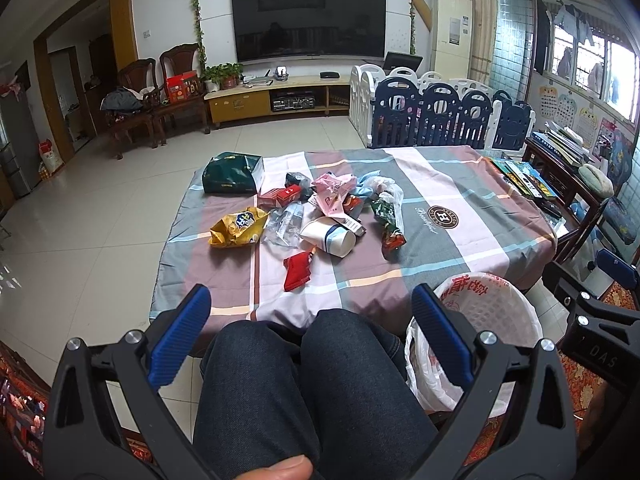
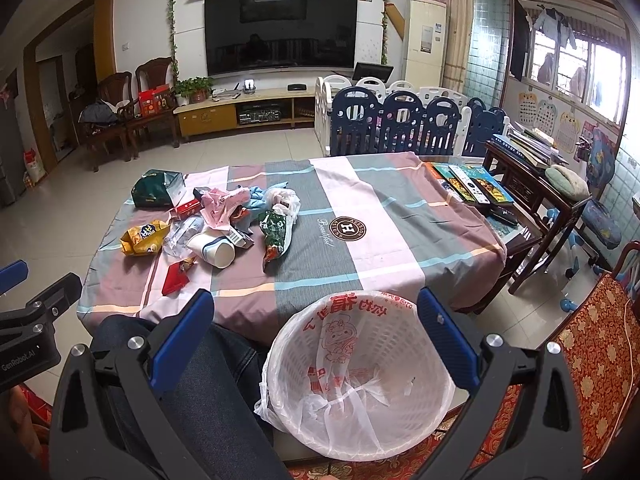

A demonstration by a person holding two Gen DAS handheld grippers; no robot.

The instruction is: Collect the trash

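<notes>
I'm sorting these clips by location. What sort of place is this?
Most likely a home living room: a large TV over a low media cabinet, wooden armchairs by the wall, and a child's playpen behind the cloth-covered table.

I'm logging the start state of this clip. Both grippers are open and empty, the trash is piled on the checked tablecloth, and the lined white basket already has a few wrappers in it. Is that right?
Not quite: the white basket is empty, holding only its plastic liner, as the right wrist view shows. The rest stands: left gripper and right gripper are open and empty, and the trash pile lies on the checked tablecloth.
</notes>
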